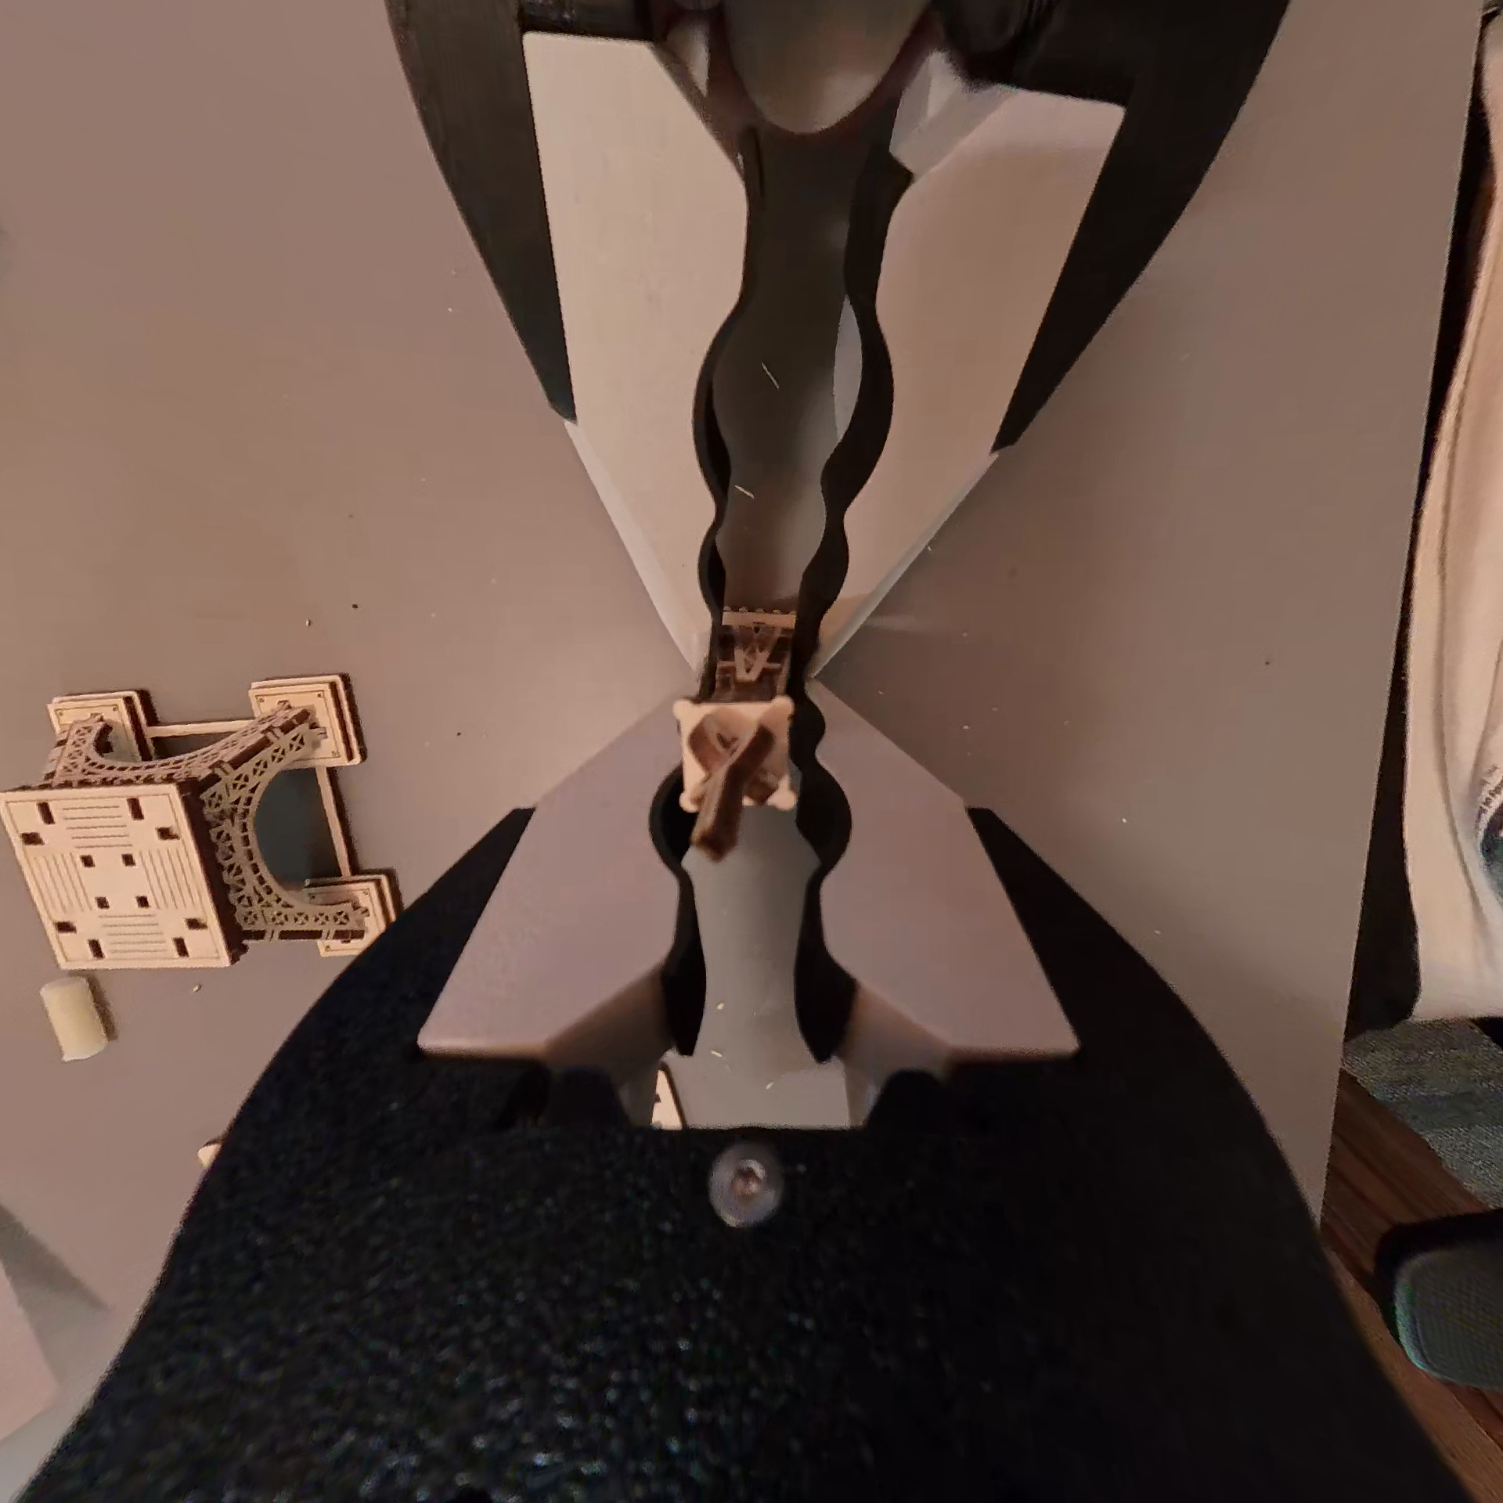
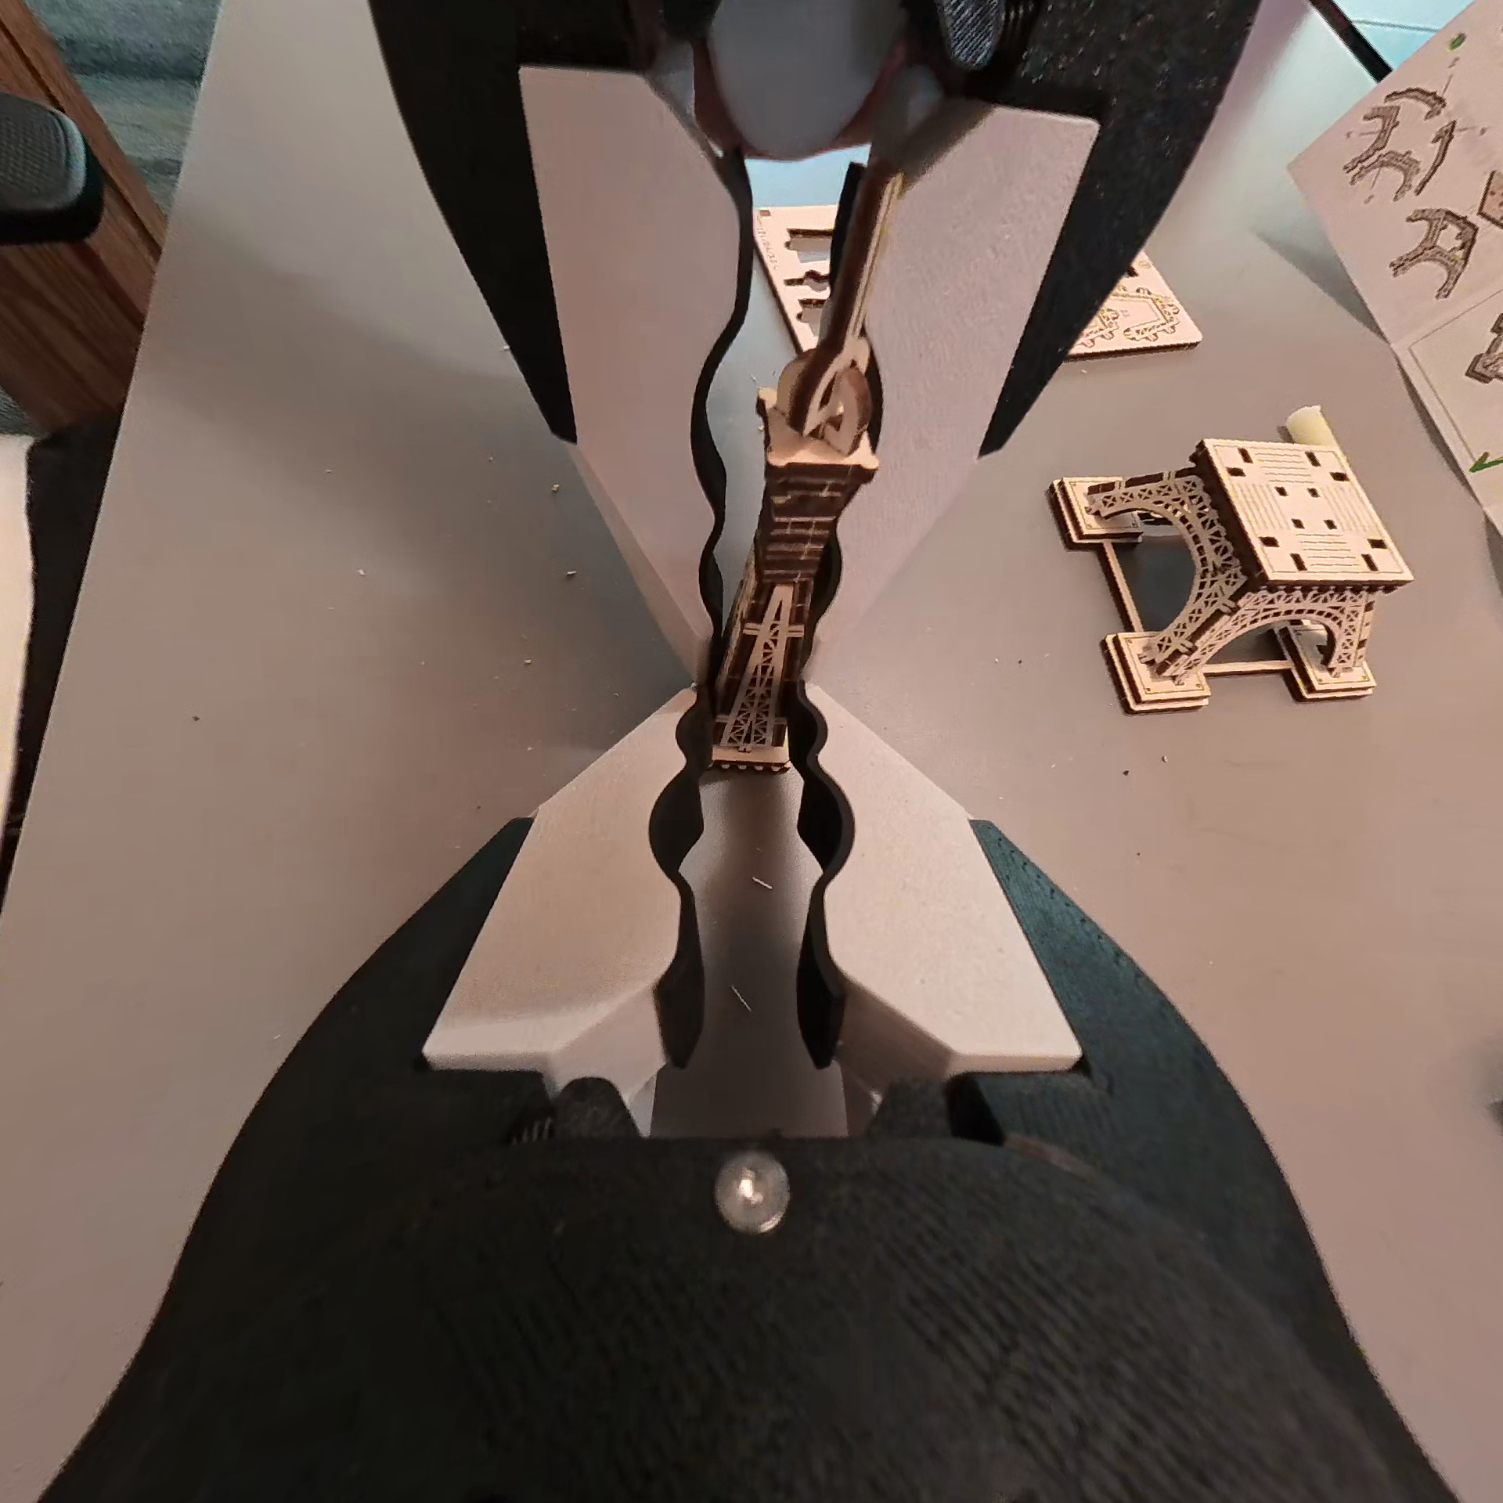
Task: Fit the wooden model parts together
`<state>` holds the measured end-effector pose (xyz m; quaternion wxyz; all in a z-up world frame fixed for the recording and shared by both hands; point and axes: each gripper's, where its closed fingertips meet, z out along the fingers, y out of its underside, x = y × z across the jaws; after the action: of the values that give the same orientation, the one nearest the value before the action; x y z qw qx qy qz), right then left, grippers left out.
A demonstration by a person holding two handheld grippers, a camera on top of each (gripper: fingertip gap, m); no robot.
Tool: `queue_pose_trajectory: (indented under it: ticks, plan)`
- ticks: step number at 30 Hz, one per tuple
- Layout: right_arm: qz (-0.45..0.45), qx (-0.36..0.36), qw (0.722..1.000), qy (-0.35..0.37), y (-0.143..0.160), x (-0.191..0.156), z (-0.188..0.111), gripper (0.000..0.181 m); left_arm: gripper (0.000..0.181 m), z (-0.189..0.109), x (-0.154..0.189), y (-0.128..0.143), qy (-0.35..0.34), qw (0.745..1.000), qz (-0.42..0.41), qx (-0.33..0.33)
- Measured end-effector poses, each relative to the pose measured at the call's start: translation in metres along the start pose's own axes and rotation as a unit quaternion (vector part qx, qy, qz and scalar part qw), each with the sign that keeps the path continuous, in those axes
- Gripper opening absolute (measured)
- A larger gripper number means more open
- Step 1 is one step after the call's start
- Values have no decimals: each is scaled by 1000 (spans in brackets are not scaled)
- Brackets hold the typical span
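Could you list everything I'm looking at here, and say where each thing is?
Tower top piece: one, pale wood, clamped between both grippers above the table.
Tower base: one, pale wood, standing on the table to the right in the right wrist view.
Small cylinder: one, cream, lying beside the tower base.
Cut-out sheets: at least two, pale wood, flat at the far side.
Instruction sheet: one, white, far right.
Table: one, grey.
Left gripper: one, black and white, shut on the tower top piece.
Right gripper: one, black and white, shut on the same piece.

tower base (image 2: 1236,569): pale laser-cut wood | table (image 2: 1057,854): smooth matt grey | gripper shell: rough black plastic
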<state>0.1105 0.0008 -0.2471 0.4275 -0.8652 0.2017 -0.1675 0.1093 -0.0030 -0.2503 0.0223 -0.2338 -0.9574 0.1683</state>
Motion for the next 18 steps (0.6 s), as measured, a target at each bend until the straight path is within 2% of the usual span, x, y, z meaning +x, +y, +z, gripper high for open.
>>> queue_pose_trajectory:
  ticks: [9, 11, 14, 16, 18]
  plan:
    - [-3, 3, 1000, -4, -1, 0, 0, 17, 16, -1, 0, 0, -18, 999, -15, 34]
    - [-4, 3, 1000, -4, -1, 0, 0, 17, 16, -6, 0, 5, -30, 999, -8, 20]
    - [-3, 4, 1000, -4, -1, 0, 0, 17, 20, -39, -4, 9, -56, 998, -8, 11]
    - [1, 4, 1000, -7, -1, 0, 0, 17, 26, -65, 6, -7, -27, 998, -20, 53]
    - [4, 4, 1000, -9, -1, 0, 0, 17, 16, -83, 6, -22, -23, 996, -40, 75]
